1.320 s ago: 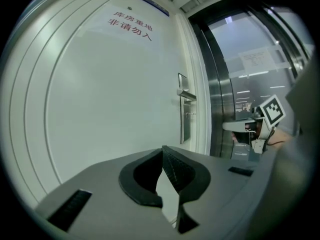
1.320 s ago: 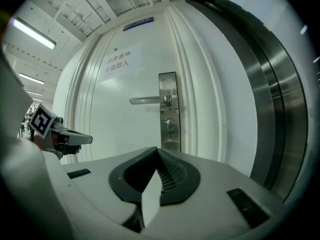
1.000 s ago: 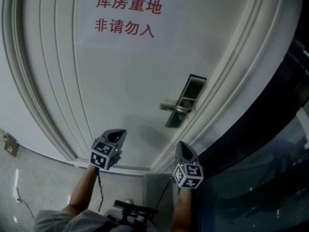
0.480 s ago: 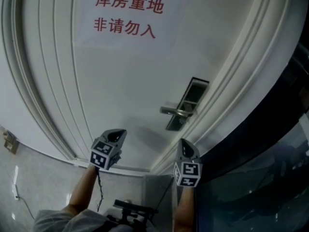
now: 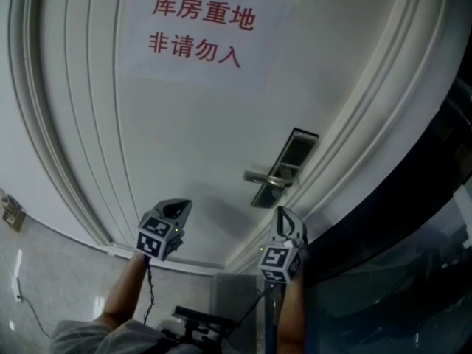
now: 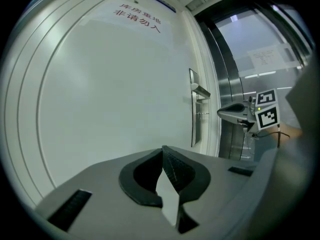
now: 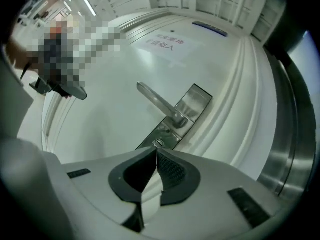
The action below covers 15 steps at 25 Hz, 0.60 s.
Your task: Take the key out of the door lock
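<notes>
A steel lock plate (image 5: 286,167) with a lever handle (image 7: 159,103) sits at the right side of a white door (image 5: 184,131). In the right gripper view the key (image 7: 158,144) shows as a small metal stub in the cylinder below the handle, just ahead of my right gripper (image 7: 156,150). Its tips still meet, just starting to part, with nothing between them. The key (image 6: 201,114) also sticks out of the plate in the left gripper view. My left gripper (image 5: 175,206) hangs shut and empty, lower left of the lock, away from the door.
A paper sign with red characters (image 5: 198,29) is stuck to the door above. Raised door-frame mouldings (image 5: 346,131) run right of the lock, then a dark metal and glass panel (image 5: 413,271). A wall socket (image 5: 10,214) sits at the far left.
My right gripper has moved up and closer to the lock plate, turning slightly. The left gripper has stayed where it was.
</notes>
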Each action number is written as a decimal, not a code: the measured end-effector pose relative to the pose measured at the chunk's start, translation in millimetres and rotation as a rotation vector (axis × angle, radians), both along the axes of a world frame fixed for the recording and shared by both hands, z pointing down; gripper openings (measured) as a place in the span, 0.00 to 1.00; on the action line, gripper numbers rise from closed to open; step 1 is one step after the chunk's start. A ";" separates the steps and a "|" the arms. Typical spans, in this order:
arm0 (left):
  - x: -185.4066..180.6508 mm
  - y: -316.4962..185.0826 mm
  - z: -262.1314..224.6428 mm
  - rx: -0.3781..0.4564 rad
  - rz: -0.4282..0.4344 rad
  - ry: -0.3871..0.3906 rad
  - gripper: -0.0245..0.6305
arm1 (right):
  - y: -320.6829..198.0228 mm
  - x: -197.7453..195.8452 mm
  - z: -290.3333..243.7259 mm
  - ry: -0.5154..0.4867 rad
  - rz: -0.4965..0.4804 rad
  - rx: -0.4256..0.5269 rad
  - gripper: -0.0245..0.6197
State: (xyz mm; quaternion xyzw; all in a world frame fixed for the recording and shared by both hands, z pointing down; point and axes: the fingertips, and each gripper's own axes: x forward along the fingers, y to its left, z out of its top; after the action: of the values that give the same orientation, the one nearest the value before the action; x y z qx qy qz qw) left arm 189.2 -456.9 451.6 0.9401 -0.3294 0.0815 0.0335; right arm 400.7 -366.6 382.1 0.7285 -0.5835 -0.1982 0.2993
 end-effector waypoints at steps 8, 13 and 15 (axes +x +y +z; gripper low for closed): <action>-5.0 -5.7 -0.2 -0.001 -0.022 0.006 0.05 | -16.4 -4.8 -2.6 0.181 -0.007 -0.038 0.14; -10.2 -8.6 -1.1 0.001 -0.034 0.010 0.05 | -24.2 0.8 4.7 0.241 -0.008 -0.070 0.20; -12.0 -10.3 -1.2 0.000 -0.036 0.010 0.05 | -28.3 1.4 6.4 0.260 -0.007 -0.079 0.22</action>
State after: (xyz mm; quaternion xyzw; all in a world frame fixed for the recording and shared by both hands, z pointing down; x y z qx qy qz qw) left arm 177.2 -467.3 450.3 0.9345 -0.3458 0.0762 0.0368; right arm 402.1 -394.9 388.5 0.6822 -0.5497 -0.2688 0.4003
